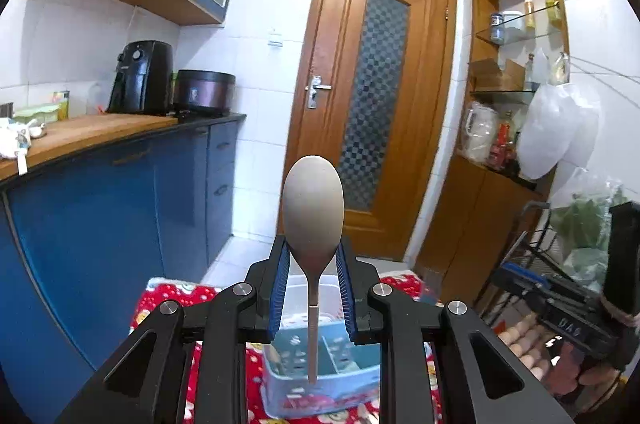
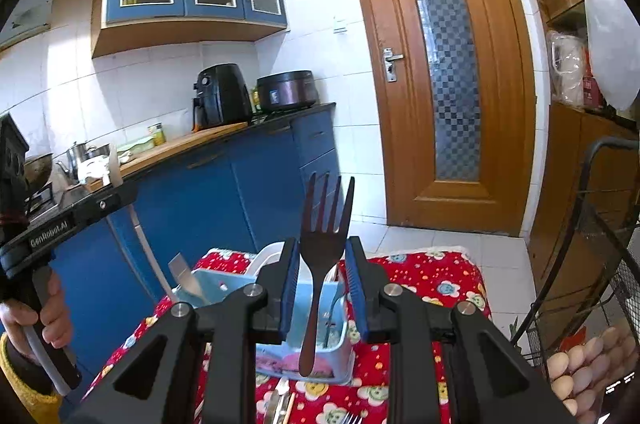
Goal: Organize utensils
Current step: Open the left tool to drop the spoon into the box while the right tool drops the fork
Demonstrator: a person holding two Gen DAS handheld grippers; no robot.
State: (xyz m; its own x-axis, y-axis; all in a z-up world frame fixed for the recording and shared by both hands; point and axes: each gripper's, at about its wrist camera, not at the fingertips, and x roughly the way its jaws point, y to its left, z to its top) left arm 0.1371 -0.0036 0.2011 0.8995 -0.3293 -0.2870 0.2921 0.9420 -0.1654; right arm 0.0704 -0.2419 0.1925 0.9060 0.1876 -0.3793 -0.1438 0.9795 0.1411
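A grey metal spoon (image 1: 313,208) stands upright, bowl at the top, its handle hanging down above a light blue plastic organizer box (image 1: 320,372) with compartments. A dark fork (image 2: 323,248) likewise stands upright, tines up, above the same box (image 2: 304,356). The box sits on a red flowered cloth (image 2: 432,280), where more cutlery (image 2: 280,404) lies just in front of it.

Both wrist views look forward along raised fingers, tilted slightly down, near above a red cloth (image 1: 168,300) with a blue caddy (image 2: 232,288). Both share the door (image 1: 376,96), blue counter (image 2: 224,184) and cupboards beyond.
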